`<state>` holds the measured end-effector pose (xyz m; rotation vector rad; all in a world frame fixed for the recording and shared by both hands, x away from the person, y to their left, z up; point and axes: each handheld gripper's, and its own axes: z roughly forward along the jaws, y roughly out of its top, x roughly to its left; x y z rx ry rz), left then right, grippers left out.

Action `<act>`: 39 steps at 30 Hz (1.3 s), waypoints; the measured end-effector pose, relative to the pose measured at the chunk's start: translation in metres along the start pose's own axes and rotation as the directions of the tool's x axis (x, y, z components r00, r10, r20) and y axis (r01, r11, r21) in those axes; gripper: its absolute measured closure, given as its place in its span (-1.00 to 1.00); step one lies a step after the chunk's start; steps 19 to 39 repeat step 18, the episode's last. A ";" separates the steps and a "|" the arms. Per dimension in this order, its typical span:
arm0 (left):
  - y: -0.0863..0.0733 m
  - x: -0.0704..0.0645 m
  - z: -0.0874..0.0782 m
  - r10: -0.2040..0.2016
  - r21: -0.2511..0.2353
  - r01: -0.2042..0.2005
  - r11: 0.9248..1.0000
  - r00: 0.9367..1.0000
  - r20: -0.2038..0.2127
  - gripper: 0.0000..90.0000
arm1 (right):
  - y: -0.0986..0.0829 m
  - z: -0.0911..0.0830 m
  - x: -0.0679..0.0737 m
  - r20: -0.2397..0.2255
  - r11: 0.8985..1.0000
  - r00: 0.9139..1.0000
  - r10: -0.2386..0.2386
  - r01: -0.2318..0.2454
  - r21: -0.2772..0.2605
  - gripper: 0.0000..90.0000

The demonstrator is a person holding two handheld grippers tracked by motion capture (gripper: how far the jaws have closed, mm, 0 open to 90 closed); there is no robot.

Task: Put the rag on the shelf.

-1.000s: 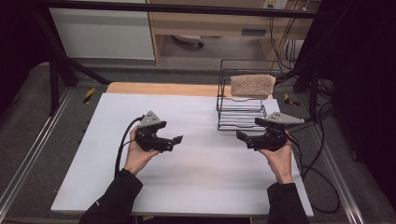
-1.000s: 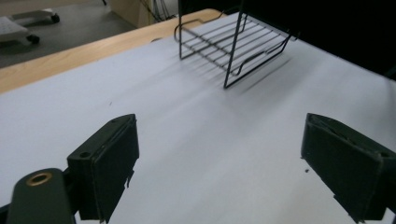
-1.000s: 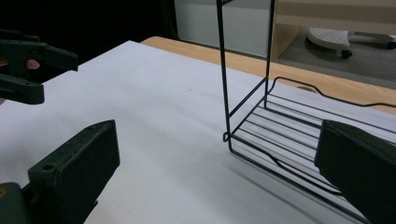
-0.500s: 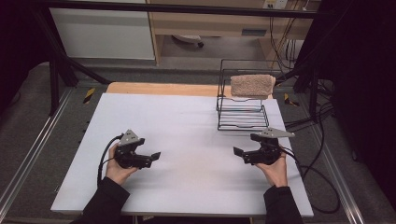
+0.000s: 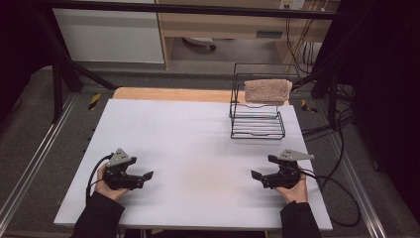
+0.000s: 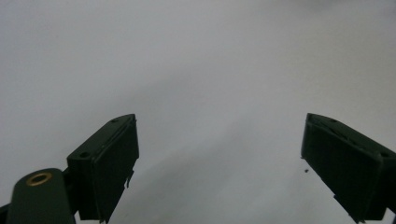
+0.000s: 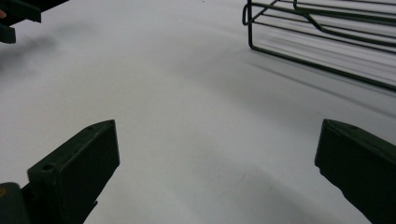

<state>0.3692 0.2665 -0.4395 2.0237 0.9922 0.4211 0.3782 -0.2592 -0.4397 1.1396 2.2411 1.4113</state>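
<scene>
High view shows the left gripper point(image 5: 146, 175) and the right gripper point(image 5: 255, 175) low over the near part of the white rectangular tabletop point(image 5: 193, 134), well apart and pointing toward each other. Both grippers have their fingers spread wide with nothing between them, as each gripper view confirms. Nearest the right gripper stands a black wire rack point(image 5: 257, 124) at the far right of the tabletop, with a folded beige towel point(image 5: 268, 91) draped over its top rail.

A beige towel point(image 5: 268, 91) hangs folded over the top rail of a black wire rack point(image 5: 257, 125) standing upright at the far right of the white bench point(image 5: 198, 144).
</scene>
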 end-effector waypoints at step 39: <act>-0.014 0.005 -0.002 -0.011 0.013 0.011 1.000 1.000 0.005 -0.75 | -0.021 -0.009 -0.006 -0.005 0.999 0.999 0.032 -0.032 0.015 -0.99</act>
